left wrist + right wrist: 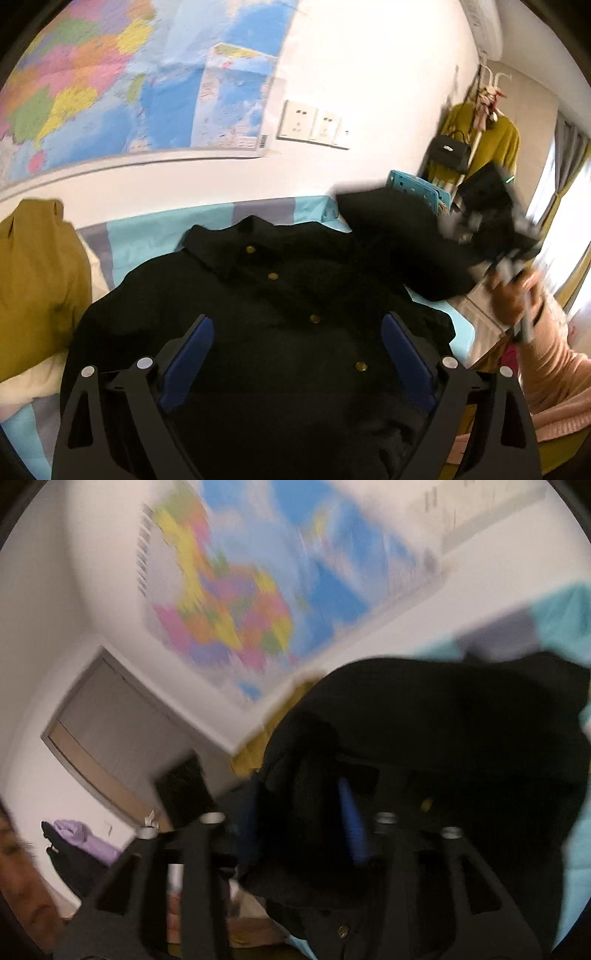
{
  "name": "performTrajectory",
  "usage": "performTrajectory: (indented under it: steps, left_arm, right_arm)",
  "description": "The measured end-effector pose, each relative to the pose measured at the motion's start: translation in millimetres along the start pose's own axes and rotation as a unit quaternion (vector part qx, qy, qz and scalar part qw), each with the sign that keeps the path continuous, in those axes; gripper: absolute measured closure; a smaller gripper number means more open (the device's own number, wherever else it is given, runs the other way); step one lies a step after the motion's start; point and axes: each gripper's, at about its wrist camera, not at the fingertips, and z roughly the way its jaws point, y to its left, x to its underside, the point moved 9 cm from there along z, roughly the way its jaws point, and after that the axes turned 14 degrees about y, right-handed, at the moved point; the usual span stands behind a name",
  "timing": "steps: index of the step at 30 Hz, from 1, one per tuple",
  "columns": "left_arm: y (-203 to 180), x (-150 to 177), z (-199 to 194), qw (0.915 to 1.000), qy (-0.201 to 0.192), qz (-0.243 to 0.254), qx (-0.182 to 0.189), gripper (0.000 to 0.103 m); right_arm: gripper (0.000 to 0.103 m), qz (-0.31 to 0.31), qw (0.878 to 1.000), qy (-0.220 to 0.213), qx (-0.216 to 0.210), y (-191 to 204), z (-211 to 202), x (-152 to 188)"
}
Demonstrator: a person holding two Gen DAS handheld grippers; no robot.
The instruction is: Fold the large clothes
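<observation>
On the bed [155, 229], with its striped teal and grey cover, I have the black shirt [280, 314] lying front up, brass buttons done along the placket and the collar pointing at the wall with the map [110, 81]. My left claw [295, 354] hangs just above the lower body of the shirt, its blue pads spread wide with nothing between them, so it is released.

My right claw [299, 823] is harder to read. Its own view is badly smeared, and dark cloth bunches between and over the blue pads; I cannot tell whether they press on it or stand slack around it. From the left view, the hand [513, 295] carrying that claw is at the right edge of the bed, and the shirt's sleeve [399, 240] on that side stands lifted off the cover, draped inward toward the chest.

I judge the fold barely begun. The body is spread fairly flat, which is the preparation done, and one sleeve looks to be on its way across. Left to do: lay that sleeve down, bring the other side in, then double the length. A mustard garment [37, 280] waits at the left edge of the bed, not yet folded.
</observation>
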Motion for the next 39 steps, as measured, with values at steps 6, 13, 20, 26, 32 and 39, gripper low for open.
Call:
performTrajectory:
  steps: [6,13,20,26,32,39]
  left_arm:
    - [17,15,26,0.999,0.044,-0.01,-0.002,0.014]
    - [-8,23,90,0.9901,0.135,0.024,0.032,0.009]
    - [-12,35,137,0.971,0.217,0.081,-0.06,0.067]
    - [-3,-12,83,0.9499,0.129,0.18,-0.221,0.082]
    - [11,4,62,0.9235,0.135,0.243,-0.264,0.038]
    - [66,38,61,0.9512,0.167,0.128,-0.226,0.024]
  right_arm:
    - [0.032,0.024,0.996,0.018,0.089,-55,3,17]
    - [0.024,0.079,0.963,-0.102,0.236,-132,-100,11]
    - [0.024,0.15,0.969,-0.078,0.179,-195,-84,7]
    - [0.057,0.127,0.983,-0.06,0.121,-187,-74,-8]
    - [0.096,0.102,0.972,-0.072,0.2,-190,-93,-15]
    - [0.086,0.129,0.959,-0.062,0.246,-212,-99,-2]
